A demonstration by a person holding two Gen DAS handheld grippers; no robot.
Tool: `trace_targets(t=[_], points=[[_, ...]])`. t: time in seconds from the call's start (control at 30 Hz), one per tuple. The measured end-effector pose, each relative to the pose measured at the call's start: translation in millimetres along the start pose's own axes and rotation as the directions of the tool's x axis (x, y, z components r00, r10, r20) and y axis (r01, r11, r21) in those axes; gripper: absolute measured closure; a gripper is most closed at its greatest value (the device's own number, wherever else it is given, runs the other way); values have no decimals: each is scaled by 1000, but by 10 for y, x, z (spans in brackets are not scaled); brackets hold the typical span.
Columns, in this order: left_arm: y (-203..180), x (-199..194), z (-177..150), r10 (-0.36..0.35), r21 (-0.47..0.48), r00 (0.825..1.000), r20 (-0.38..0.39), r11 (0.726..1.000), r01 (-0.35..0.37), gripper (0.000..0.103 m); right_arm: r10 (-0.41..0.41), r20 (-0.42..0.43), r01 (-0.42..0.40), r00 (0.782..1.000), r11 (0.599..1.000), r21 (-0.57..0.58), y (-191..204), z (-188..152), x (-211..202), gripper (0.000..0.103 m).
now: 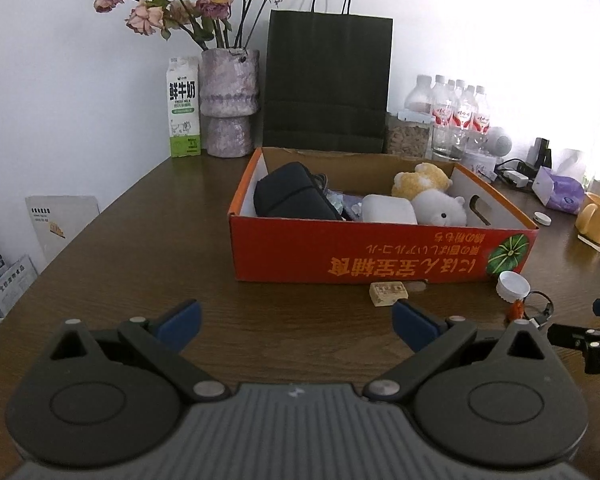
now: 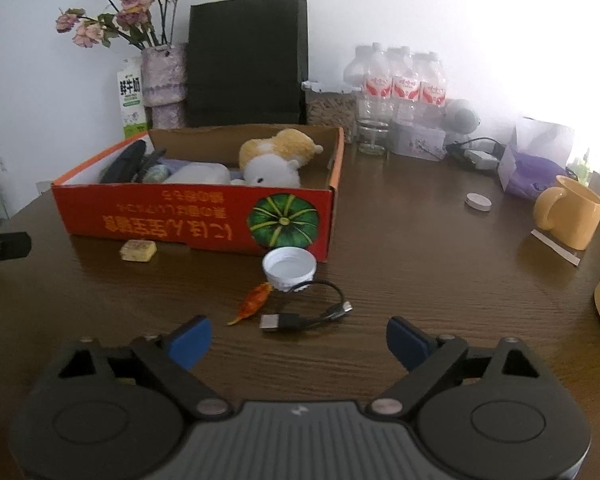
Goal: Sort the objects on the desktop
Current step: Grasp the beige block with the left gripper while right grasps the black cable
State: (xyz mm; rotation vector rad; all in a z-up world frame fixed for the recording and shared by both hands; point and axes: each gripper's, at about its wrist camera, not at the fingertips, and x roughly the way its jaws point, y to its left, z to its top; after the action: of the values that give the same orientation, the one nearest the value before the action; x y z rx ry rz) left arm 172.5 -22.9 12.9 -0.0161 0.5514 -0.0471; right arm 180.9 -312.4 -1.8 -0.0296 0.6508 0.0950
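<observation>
Red box (image 2: 196, 220) sits on the dark wooden table (image 2: 420, 264) by a white wall (image 1: 60, 80); each hand-held gripper gapes empty.

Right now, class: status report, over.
Both grippers, left and right, open, empty. Cable, cap, wrapper loose before box. Nothing blocking.

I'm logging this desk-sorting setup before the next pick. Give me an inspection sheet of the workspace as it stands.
Surface: dark wooden table.
Job's things: red cardboard box holding plush toys and a black pouch; outside it a white cap, orange candy wrapper, small tan block.
Clutter: yellow mug, milk carton, vase of dried flowers, black paper bag, water bottles.
Grippers: left gripper and right gripper open, fingers empty.
Cables: short black USB cable near the cap.
Surroundings: white wall.
</observation>
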Motion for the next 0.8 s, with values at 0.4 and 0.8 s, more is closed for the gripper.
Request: trace_targets(t=[0.4, 0.8], points=[[-64, 139, 3, 22, -7, 999, -32, 1000, -22, 0, 64, -51, -63, 997, 998, 2, -198, 111, 379, 36], [-208, 336, -22, 22, 7, 997, -79, 1000, -22, 0, 104, -42, -103, 994, 994, 23, -268, 154, 505, 88]])
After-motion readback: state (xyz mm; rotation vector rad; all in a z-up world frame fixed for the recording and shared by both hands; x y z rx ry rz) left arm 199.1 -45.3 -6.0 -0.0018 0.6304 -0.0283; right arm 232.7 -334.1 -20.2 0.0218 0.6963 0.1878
